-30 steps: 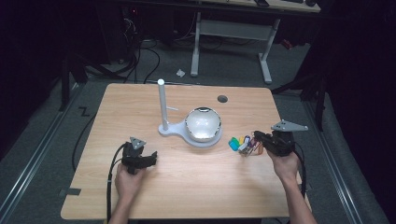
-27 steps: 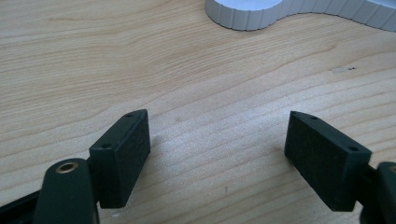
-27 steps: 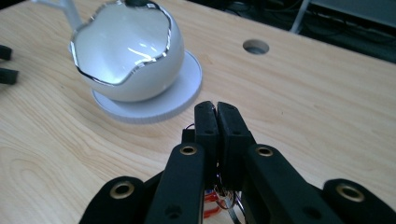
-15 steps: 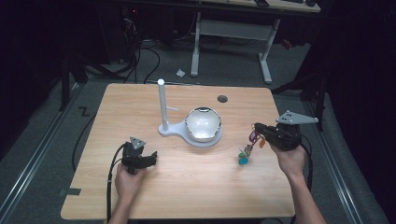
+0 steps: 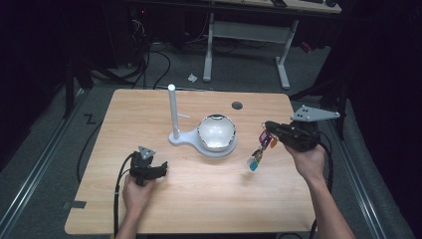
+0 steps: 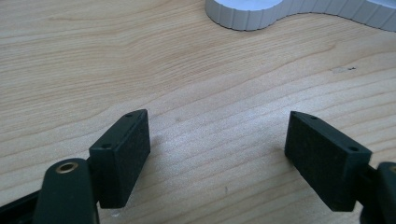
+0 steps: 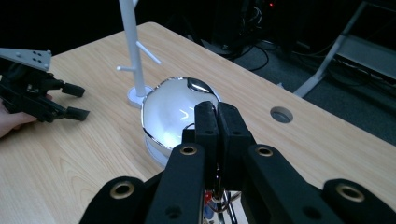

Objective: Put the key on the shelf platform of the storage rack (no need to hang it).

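From above, a bunch of keys (image 5: 260,150) was seen dangling over the table (image 5: 149,107), pinched by the right gripper (image 5: 268,130); the left gripper (image 6: 217,154) rested open; the hooked stand (image 7: 133,56) was best approached slowly

Left gripper (image 5: 158,169) low on table, jaws apart; right gripper (image 5: 266,130) raised, jaws pressed together
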The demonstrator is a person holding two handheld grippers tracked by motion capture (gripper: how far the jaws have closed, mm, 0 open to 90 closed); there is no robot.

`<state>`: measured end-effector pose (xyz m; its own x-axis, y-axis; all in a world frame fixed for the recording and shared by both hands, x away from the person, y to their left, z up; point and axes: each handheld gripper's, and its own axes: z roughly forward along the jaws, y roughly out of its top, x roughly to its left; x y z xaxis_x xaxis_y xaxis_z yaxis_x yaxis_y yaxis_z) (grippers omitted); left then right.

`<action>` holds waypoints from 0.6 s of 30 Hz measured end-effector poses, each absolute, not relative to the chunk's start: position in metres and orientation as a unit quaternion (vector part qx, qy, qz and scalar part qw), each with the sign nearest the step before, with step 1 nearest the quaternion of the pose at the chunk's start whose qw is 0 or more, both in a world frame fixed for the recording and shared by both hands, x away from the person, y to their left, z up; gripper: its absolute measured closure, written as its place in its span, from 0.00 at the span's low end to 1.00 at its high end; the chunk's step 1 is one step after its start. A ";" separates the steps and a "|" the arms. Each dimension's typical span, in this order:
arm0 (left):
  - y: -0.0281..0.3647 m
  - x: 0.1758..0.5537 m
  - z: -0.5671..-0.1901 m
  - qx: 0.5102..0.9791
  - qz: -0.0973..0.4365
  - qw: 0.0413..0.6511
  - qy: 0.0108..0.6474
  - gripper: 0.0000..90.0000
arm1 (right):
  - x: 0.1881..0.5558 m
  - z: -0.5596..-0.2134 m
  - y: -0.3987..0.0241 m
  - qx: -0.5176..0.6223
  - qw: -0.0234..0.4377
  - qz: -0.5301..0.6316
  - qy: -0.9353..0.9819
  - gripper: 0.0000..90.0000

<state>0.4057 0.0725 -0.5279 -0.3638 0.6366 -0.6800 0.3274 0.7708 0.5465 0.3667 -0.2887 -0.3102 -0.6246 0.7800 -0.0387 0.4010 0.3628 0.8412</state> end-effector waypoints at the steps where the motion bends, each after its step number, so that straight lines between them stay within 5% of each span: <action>1: 0.073 0.406 -0.528 0.298 0.161 0.479 0.810 0.25 | 0.368 -0.308 -0.287 0.368 0.222 0.425 0.797 0.98; 18: 0.073 0.406 -0.528 0.298 0.162 0.479 0.810 0.25 | 0.388 -0.284 -0.261 0.342 0.195 0.427 0.814 0.98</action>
<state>0.4056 0.0726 -0.5279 -0.3643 0.6377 -0.6787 0.3276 0.7700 0.5476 0.3881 -0.2607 -0.2836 -0.6900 0.7233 -0.0260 0.3891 0.4010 0.8293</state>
